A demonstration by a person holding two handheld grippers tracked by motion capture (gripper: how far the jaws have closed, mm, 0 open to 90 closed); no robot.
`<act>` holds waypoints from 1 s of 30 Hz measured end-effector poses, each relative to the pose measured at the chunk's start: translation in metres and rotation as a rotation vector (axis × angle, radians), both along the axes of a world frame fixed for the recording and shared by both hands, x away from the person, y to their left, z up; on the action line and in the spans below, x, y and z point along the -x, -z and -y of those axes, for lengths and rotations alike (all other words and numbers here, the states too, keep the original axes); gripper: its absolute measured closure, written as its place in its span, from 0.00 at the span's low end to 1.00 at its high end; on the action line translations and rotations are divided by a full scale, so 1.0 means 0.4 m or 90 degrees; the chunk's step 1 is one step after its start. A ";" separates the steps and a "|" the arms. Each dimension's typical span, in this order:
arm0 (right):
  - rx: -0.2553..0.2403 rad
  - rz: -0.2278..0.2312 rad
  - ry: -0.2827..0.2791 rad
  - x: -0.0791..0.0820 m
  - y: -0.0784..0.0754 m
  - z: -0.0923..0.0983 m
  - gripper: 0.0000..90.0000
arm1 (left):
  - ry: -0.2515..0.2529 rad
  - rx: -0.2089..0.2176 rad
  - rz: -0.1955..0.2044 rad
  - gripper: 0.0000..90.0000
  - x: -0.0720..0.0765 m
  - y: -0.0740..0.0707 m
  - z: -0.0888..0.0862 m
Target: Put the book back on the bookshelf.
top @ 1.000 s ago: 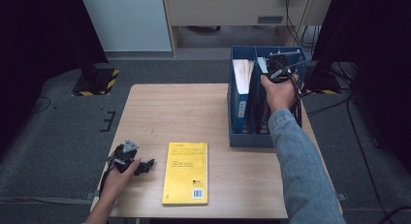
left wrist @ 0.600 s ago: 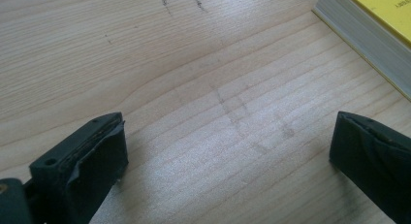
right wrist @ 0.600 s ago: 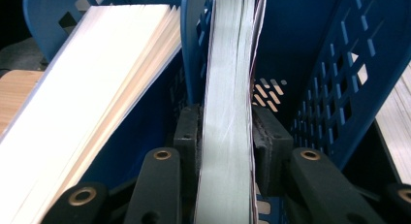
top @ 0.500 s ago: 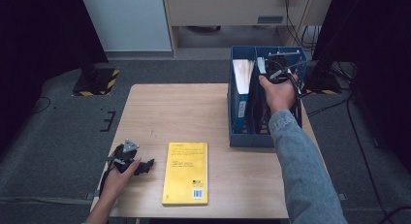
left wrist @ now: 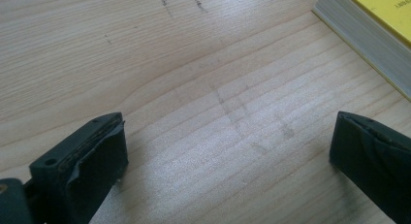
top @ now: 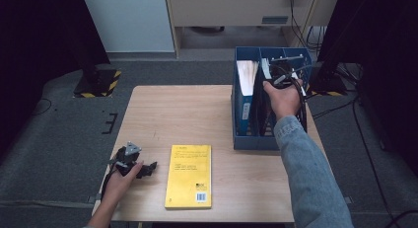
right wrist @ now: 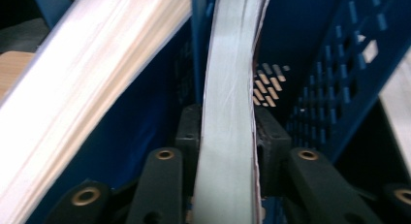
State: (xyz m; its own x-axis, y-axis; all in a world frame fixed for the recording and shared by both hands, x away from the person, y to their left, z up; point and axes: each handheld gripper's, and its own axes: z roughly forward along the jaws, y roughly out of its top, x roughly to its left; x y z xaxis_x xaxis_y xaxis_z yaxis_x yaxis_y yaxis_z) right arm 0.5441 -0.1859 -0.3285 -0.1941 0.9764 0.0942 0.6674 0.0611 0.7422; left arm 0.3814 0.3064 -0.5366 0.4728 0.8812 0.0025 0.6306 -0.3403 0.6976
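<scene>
My right gripper (top: pixel 274 76) reaches into the middle slot of a blue file rack (top: pixel 242 135) at the table's right side. In the right gripper view its jaws (right wrist: pixel 228 136) press on both sides of a thin pale-paged book (right wrist: pixel 230 64) that stands in the slot; they have just been closing on it. A yellow book (top: pixel 189 175) lies flat near the front edge. My left gripper (top: pixel 146 168) rests on the wood just left of it, open. In the left gripper view its jaws (left wrist: pixel 228 156) stand wide apart over bare table, with the yellow book's corner (left wrist: pixel 383 15) at the upper right.
A thicker white-paged volume (top: pixel 246 74) leans in the rack's left slot (right wrist: pixel 97 73). The rack's perforated blue wall (right wrist: pixel 339 64) stands close on the right of the held book. Cables trail from the right gripper over the rack. The wooden table (top: pixel 187 114) is bare between the yellow book and the rack.
</scene>
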 end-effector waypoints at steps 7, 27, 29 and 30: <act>0.016 0.020 0.019 -0.003 -0.001 0.008 0.81 | 0.000 0.000 0.000 0.00 0.000 0.000 0.000; 0.013 0.053 0.043 -0.025 0.012 -0.003 0.81 | 0.001 0.000 0.000 0.00 0.000 0.000 0.000; 0.018 0.051 0.034 -0.021 0.012 -0.007 0.80 | 0.001 0.000 0.000 0.00 0.000 0.000 0.000; 0.012 0.050 0.027 -0.020 0.012 -0.008 0.79 | 0.001 0.000 0.000 0.00 0.000 0.000 0.000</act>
State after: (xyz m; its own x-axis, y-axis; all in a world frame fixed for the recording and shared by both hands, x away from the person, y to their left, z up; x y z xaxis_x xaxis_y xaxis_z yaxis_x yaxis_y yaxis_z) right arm 0.5521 -0.1829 -0.3335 -0.1583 0.9855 0.0616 0.6091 0.0484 0.7916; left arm 0.3814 0.3062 -0.5366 0.4743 0.8803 0.0021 0.6300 -0.3411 0.6977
